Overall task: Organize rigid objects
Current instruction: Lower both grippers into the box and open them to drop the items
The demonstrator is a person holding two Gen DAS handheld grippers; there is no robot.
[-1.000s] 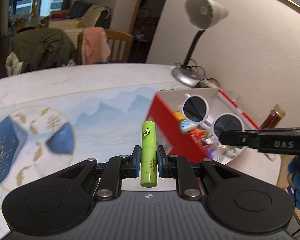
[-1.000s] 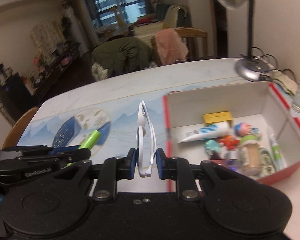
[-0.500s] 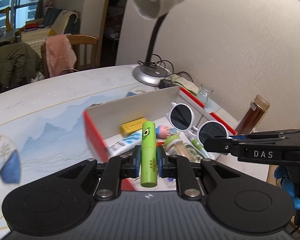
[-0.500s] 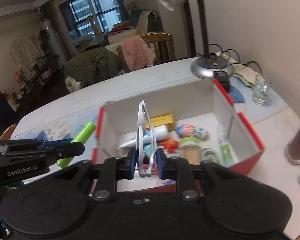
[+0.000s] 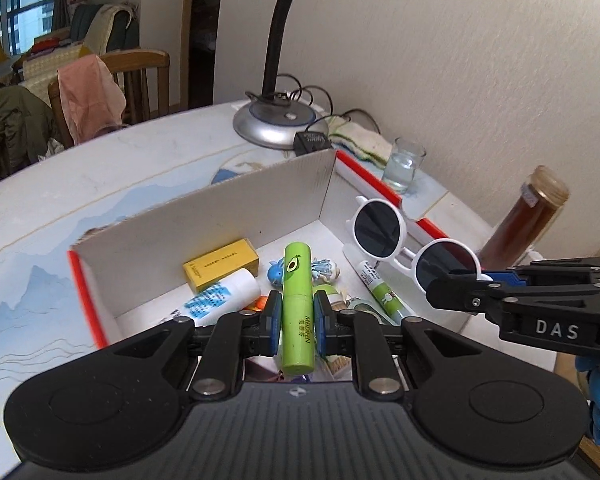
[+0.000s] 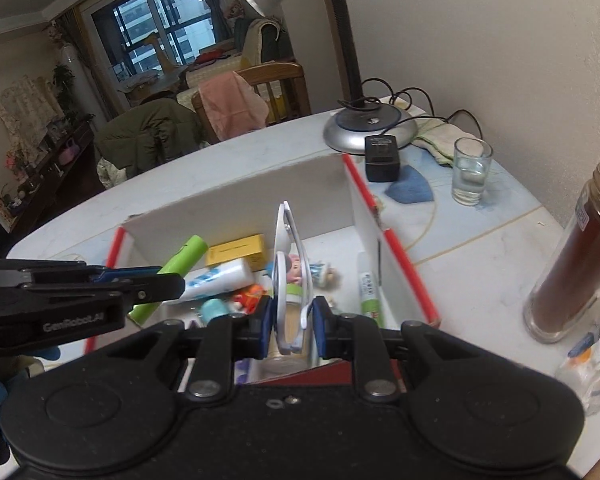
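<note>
You are carrying both items over the open box [image 5: 204,216], so the step in hand looks like the drop-off. On your left, the left gripper [image 5: 296,316] is clamping its pads tight on the green tube [image 5: 296,280], which is standing along the fingers and hanging above the yellow carton [image 5: 220,264] and the white tube [image 5: 224,292] lying inside. On your right, the right gripper [image 6: 288,320] is pinching the white sunglasses [image 6: 286,264] edge-on, jaws nearly closed around the folded frame, above the box's right half. Next you are likely needing to lower each item close to the box floor, pick a gap among the small toys, and only then let the jaws part; I cannot tell how much free floor is left beneath the grippers. The box is sitting on a pale table [image 5: 100,184] printed with blue mountains, with a lamp base [image 6: 370,128], a drinking glass [image 6: 470,172] and a brown jar [image 6: 572,256] off to the right by the wall, and chairs behind.
</note>
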